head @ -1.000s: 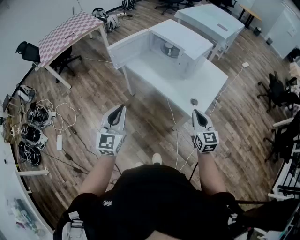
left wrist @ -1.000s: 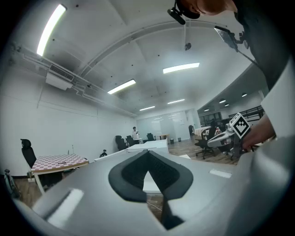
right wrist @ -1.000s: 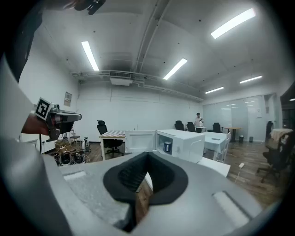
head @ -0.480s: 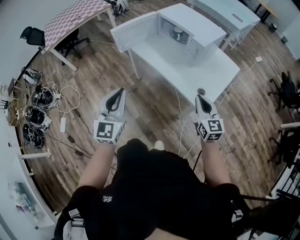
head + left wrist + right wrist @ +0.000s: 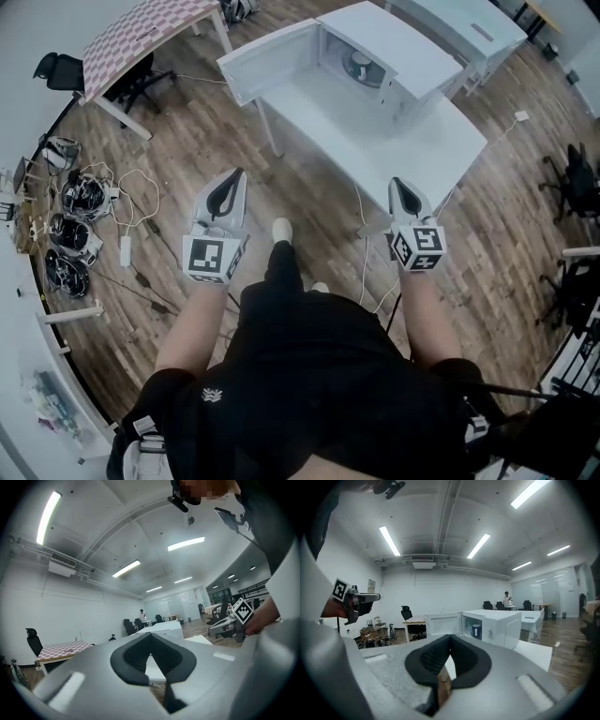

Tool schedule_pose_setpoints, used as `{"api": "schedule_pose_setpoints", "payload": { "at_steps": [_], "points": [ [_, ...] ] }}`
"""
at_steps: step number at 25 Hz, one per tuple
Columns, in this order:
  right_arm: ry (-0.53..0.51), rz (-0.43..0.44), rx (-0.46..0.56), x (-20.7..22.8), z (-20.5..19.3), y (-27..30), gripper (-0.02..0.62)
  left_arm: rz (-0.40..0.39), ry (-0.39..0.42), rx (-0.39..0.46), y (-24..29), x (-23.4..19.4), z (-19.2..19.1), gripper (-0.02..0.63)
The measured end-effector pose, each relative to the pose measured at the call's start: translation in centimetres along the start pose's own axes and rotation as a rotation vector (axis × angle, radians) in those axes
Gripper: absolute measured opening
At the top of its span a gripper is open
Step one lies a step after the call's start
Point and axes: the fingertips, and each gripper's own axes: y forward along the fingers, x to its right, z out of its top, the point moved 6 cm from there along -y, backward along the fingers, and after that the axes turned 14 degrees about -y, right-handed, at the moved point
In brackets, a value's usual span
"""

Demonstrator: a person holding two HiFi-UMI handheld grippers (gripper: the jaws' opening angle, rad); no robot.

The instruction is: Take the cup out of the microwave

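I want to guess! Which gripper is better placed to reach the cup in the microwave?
Probably right: the right gripper lines up nearer the cup, while the open door stands ahead of the left gripper.

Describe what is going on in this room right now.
A person holds a left gripper and a right gripper out in front, both shut and empty. Ahead, on a white table, the microwave has its door open with the cup inside. Neither gripper has reached it yet.
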Motion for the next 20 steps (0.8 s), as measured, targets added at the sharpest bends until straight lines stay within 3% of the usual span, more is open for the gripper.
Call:
{"api": "schedule_pose_setpoints", "payload": {
  "at_steps": [20],
  "points": [
    [0.017, -0.212, -0.075, 3.8, 4.5, 21.0, 0.0, -0.245, -0.039, 0.018, 24.3, -16.2, 1.5, 0.007]
  ]
}}
